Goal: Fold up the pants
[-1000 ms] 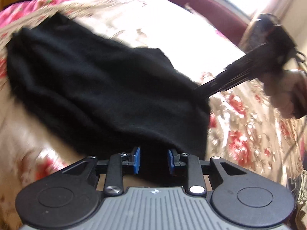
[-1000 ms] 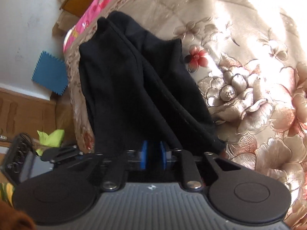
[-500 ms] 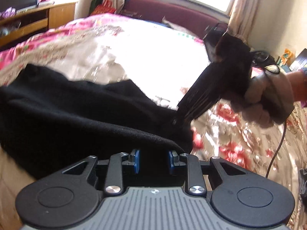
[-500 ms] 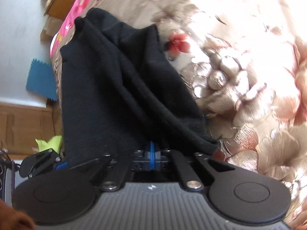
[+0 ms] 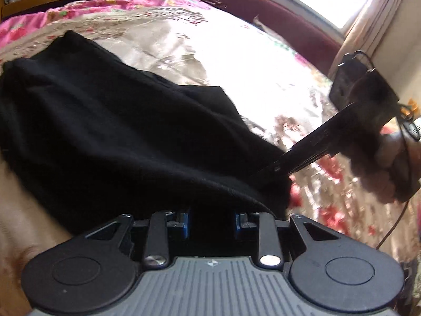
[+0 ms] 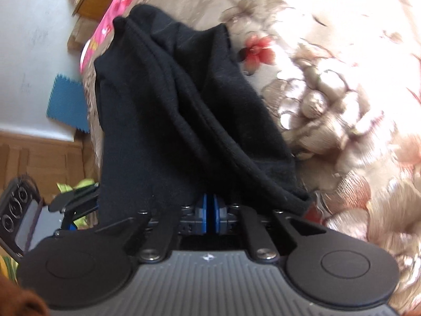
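Black pants [image 5: 118, 131] lie on a floral bedspread [image 5: 210, 52], with their near edge lifted off it. That edge drapes over my left gripper [image 5: 212, 218], whose blue pads hold a bunch of dark cloth and are easing apart slightly. In the right wrist view the pants [image 6: 171, 118] show long folds running away from me. There my right gripper [image 6: 210, 205] has its blue pads almost together, starting to part, with the hem over its tips. From the left wrist view the right gripper [image 5: 265, 173] pinches the pants' right corner, with a hand behind it.
The bedspread [image 6: 329, 92] stretches far and right of the pants. The bed's left edge drops to a wooden floor with a blue foam mat [image 6: 68, 105]. A dark red headboard [image 5: 276, 23] and a window lie beyond. A cable [image 5: 394, 223] hangs at the right.
My right gripper's pads, apart a second ago, came together on the hem. The left wrist view swung up toward the window and back down; the pants' near edge stays lifted.
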`<state>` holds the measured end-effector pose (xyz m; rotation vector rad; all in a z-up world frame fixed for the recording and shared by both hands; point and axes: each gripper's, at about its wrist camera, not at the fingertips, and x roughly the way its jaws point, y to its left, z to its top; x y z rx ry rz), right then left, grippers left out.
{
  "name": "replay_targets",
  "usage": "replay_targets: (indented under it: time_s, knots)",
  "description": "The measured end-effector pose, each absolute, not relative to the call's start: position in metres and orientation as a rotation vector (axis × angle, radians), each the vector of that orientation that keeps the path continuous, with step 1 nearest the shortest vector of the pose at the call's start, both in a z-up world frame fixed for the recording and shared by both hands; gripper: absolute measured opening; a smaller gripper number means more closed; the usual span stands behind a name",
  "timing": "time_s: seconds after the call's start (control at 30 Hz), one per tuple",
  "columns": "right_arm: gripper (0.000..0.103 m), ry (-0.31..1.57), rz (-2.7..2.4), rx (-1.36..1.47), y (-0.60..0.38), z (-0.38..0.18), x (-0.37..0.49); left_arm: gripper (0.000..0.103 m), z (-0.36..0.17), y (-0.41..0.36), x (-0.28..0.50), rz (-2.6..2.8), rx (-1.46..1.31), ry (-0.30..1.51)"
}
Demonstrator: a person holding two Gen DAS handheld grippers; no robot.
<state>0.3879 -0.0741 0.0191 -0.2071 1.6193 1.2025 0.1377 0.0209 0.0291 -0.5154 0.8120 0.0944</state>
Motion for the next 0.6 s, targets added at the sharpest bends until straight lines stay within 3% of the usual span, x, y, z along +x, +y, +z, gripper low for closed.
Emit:
replay_targets:
  time_s: [0.07,0.13,0.23,0.43,0.47,0.57,0.6]
  knots:
    - [0.008,1.589,1.224,-0.281,-0.067,0.025,0.383,0.041,0.024,0.017,0.143,0.076,-0.541,0.823]
    - [0.001,1.529,1.253,-0.395,-0.059,0.038,0.373,0.039,0.017,0.015,0.141,0.082,-0.563,0.852]
    - [0.001,1.446,1.204,-0.484,-0.056,0.059,0.373,0.026,0.02,0.014,0.133,0.091,-0.539,0.868]
    - [0.001,1.328,1.11,-0.386,-0.064,0.088,0.408,0.026,0.019,0.009,0.132,0.079,-0.518,0.88]
    - [0.007,1.329,1.12,-0.377,-0.064,0.086,0.408,0.026,0.012,0.008,0.134,0.079,-0.501,0.892]
    - [0.01,1.374,1.198,-0.316,-0.061,0.079,0.403,0.026,0.01,0.011,0.133,0.069,-0.487,0.894]
    - [0.019,1.385,1.218,-0.321,-0.059,0.076,0.399,0.026,0.011,0.013,0.131,0.07,-0.494,0.897]
